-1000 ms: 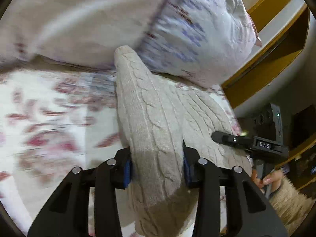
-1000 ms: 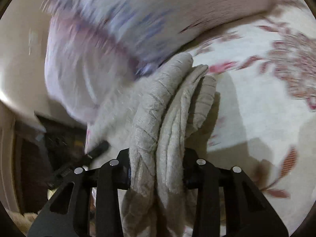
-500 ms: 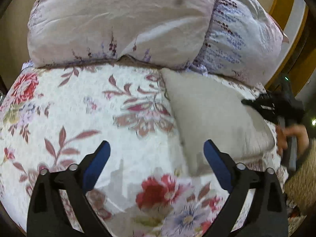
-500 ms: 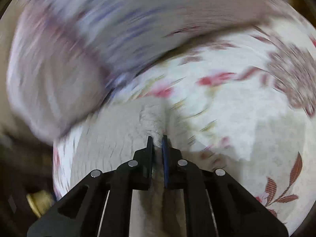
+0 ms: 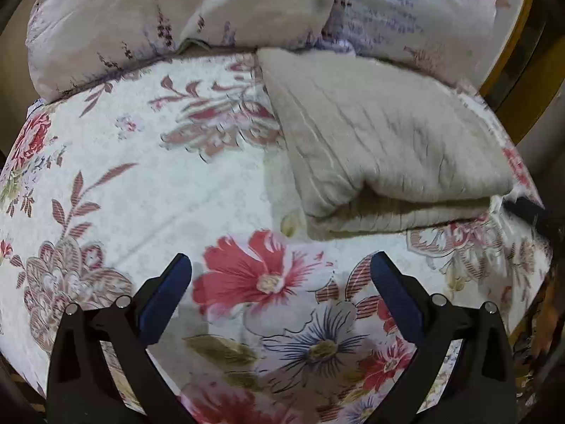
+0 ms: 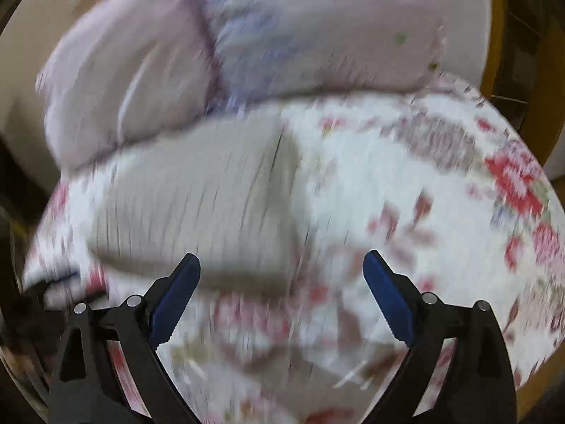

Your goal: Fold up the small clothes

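Note:
A beige cable-knit sweater (image 5: 381, 141) lies folded flat on the floral bedspread (image 5: 176, 183), up against the pillows. My left gripper (image 5: 280, 275) is open and empty, above the bedspread, short of the sweater's near fold. In the blurred right wrist view the same sweater (image 6: 197, 205) lies ahead and to the left. My right gripper (image 6: 281, 272) is open and empty, just short of the sweater's near edge. The tip of the right gripper shows dark at the right edge of the left wrist view (image 5: 529, 212).
Two pale floral pillows (image 5: 176, 17) lie across the far side of the bed. A wooden headboard or frame (image 5: 512, 81) stands at the far right. The bedspread's edge drops off at the right (image 5: 536, 282).
Both grippers let go of the sweater, opened and pulled back. The sweater, held bunched a second ago, now lies folded flat on the bed. The right gripper opened in the last half second.

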The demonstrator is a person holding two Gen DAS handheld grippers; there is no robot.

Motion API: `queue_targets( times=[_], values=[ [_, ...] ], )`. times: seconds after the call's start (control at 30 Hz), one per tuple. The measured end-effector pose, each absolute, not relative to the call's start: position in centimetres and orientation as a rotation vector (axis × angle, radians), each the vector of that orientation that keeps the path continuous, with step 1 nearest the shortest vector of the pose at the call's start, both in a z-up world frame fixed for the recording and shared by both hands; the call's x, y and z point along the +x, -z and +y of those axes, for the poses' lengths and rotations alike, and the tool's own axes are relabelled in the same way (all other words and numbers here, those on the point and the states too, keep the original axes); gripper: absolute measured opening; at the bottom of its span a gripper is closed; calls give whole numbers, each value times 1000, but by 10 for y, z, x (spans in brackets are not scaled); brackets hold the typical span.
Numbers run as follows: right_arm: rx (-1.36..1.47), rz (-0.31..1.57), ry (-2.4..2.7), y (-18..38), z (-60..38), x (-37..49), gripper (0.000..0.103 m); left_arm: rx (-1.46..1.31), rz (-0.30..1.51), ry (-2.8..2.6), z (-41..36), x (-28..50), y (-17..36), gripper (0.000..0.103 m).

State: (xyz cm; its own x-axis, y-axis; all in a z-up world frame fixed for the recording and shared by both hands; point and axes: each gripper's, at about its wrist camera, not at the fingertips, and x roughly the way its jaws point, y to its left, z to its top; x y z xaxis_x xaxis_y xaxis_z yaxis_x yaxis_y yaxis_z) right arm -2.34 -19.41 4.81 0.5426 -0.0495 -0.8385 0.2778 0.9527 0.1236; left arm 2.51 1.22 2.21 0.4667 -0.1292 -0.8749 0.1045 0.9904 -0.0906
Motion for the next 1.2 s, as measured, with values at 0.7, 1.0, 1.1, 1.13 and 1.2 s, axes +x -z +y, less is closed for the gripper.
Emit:
queue_targets(
  times=[0.7,1.0,1.1,1.13,1.2],
  values=[
    [193,1130,316,-11,-158,-12,102,27,1214,33,8,27,-11,101],
    [197,1133,322,-11,-157,-12,102,27,1212,30,6,25,-11,101],
    [197,1133,322,-11,-157,-12,102,25,1212,28,6,24,-11,101],
    [196,1133,322,-11,-157,-12,102,26,1212,28,6,24,-11,101],
    [197,1134,322,-11,-157,-12,102,26,1212,29,6,24,-11,101]
  ],
)
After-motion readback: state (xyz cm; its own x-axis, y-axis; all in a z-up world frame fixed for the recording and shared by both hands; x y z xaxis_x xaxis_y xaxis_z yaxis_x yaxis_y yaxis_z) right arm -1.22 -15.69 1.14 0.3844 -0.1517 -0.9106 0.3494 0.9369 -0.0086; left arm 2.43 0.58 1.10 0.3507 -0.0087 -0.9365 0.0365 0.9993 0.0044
